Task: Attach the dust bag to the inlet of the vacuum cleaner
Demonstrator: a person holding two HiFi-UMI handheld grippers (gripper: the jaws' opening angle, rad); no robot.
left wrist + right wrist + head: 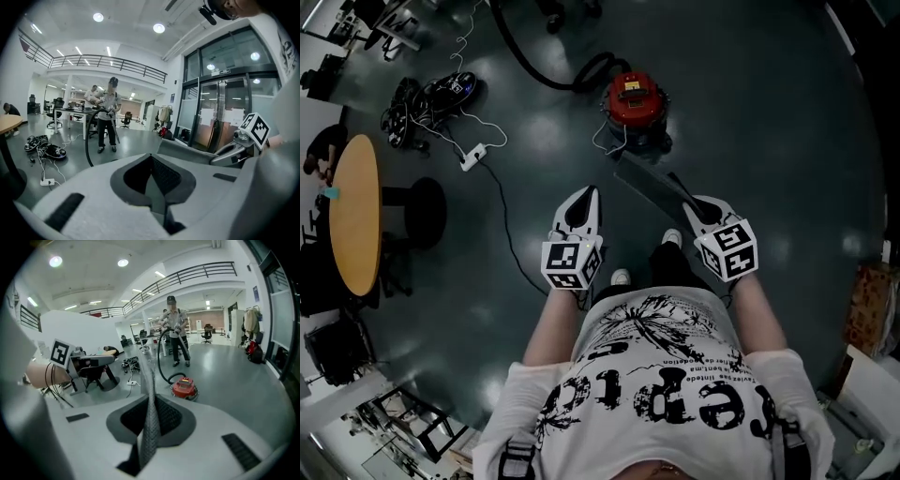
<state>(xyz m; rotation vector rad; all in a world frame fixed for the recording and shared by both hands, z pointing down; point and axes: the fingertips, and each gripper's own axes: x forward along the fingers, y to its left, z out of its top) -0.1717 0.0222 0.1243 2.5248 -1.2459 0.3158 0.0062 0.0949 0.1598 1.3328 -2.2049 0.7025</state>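
My left gripper [584,199] has its jaws pressed together with nothing between them. My right gripper [689,203] is clamped on one edge of the dust bag [650,187], a flat grey sheet. In the right gripper view the bag's thin, mesh-textured edge [150,380] stands upright between the pads. The bag sticks out from the right gripper towards the far left, over the dark floor [769,112], and its free end lies between my two grippers. I hold both grippers level with each other in front of my body, apart, the left one not touching the bag.

The red vacuum cleaner [633,97] stands on the floor farther away, ahead and slightly to the right, well apart from the bag. A black hose [546,67] curves away from it to the far left. I cannot make out its inlet from here. Far to the left is a round wooden table [354,214], and a white power strip [472,157] lies on the floor between it and the vacuum cleaner.
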